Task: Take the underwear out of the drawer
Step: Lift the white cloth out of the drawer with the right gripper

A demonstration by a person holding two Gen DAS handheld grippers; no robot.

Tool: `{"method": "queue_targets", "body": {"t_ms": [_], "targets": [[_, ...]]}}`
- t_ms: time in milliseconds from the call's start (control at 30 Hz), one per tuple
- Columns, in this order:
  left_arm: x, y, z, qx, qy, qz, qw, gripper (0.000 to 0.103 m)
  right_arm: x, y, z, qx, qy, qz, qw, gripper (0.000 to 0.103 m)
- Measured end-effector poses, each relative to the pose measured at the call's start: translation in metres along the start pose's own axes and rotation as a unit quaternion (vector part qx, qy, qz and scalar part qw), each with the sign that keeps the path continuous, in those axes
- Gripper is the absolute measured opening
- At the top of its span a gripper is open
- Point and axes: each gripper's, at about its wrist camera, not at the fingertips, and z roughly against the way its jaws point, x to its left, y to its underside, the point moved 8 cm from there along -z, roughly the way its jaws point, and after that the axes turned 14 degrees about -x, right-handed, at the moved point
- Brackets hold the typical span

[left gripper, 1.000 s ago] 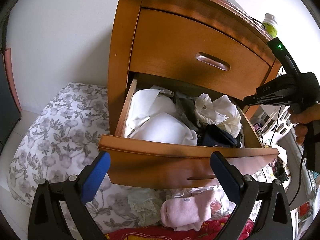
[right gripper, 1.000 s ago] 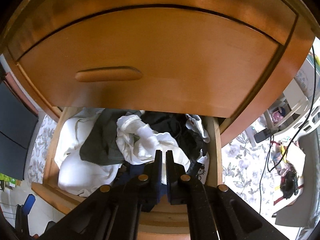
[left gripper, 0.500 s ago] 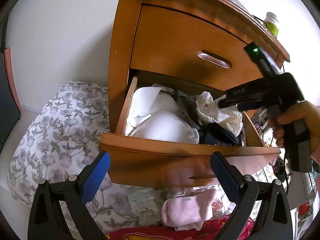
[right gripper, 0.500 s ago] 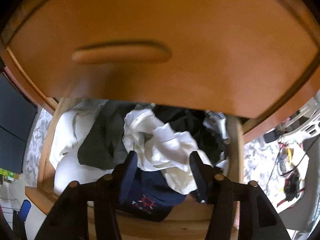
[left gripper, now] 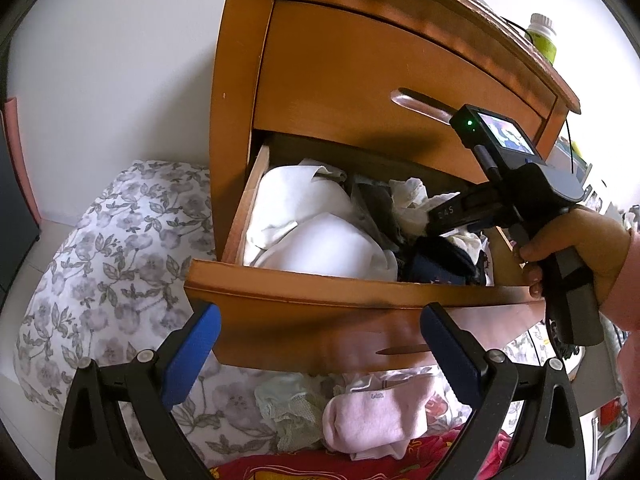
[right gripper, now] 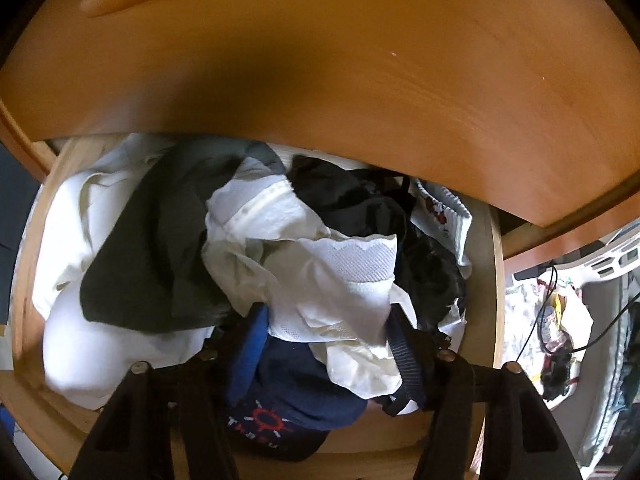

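The lower drawer (left gripper: 320,292) of a wooden nightstand stands pulled out, stuffed with clothes. A crumpled white pair of underwear (right gripper: 320,276) lies on top in the middle, over a navy garment (right gripper: 296,404) with a red print. My right gripper (right gripper: 326,344) is open inside the drawer, its fingers on either side of the white underwear's lower edge. In the left wrist view a hand holds that gripper's body (left gripper: 516,200) over the drawer's right half; its tips are hidden among the clothes. My left gripper (left gripper: 320,344) hangs open in front of the drawer face, holding nothing.
The shut upper drawer (right gripper: 360,80) overhangs the clothes closely. White garments (left gripper: 312,232), a dark grey one (right gripper: 152,248) and black ones (right gripper: 360,204) fill the drawer. Below it lie a pink sock (left gripper: 376,416) and a pale green cloth (left gripper: 284,400) on floral bedding (left gripper: 104,272). A bottle (left gripper: 542,36) stands on top.
My right gripper has opened from shut and pushed forward and down into the drawer, so its fingers now straddle the white underwear. The left gripper has stayed where it was.
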Motion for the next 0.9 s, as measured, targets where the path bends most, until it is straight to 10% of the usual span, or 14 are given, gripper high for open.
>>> {"method": "queue_targets", "body": {"t_ms": [167, 900], "targets": [[0.0, 0.0, 0.0, 0.0, 0.0, -0.001, 1.0, 0.1, -0.007, 0.002, 0.001, -0.008, 0.01, 0.012, 1.0, 0.013], [-0.009, -0.005, 0.014, -0.011, -0.003, -0.017, 0.9998, 0.1, -0.065, -0.017, 0.116, -0.154, 0.072, 0.027, 0.985, 0.005]]}}
